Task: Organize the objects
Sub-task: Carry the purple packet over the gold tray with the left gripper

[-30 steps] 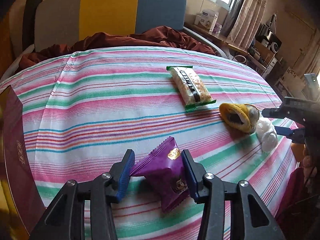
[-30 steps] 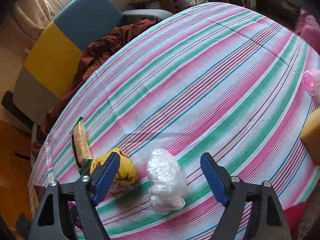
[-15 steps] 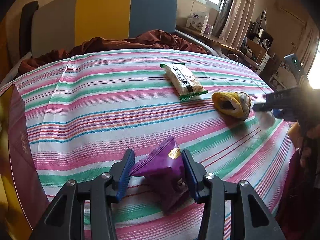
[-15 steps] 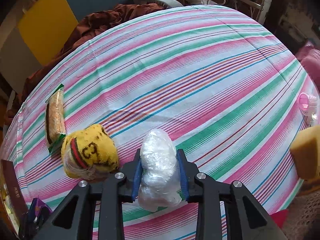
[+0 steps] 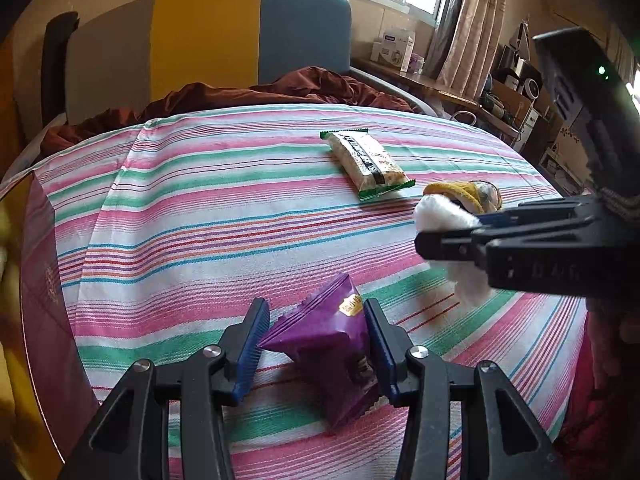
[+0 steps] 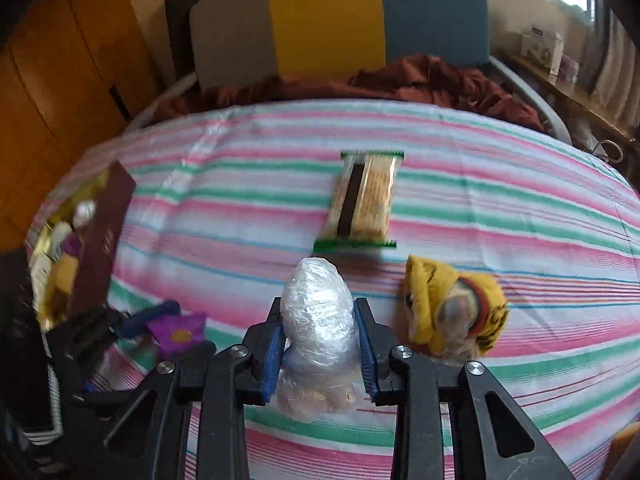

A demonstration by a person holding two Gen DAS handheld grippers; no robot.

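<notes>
The right gripper (image 6: pixel 320 344) clamps a crinkled clear-plastic bundle (image 6: pixel 318 320) at frame centre; the left gripper (image 5: pixel 316 344) pinches a purple snack packet (image 5: pixel 328 340). Only the right view shows the maroon box's (image 6: pixel 102 240) contents.

Maroon box (image 5: pixel 38 280) cut by left edge, its contents (image 6: pixel 60 240) too blurred to identify.

We see the snack bar (image 6: pixel 362 200) on the bed (image 6: pixel 520 216), the box (image 6: pixel 100 236) far left, the blanket (image 6: pixel 420 80) behind.
</notes>
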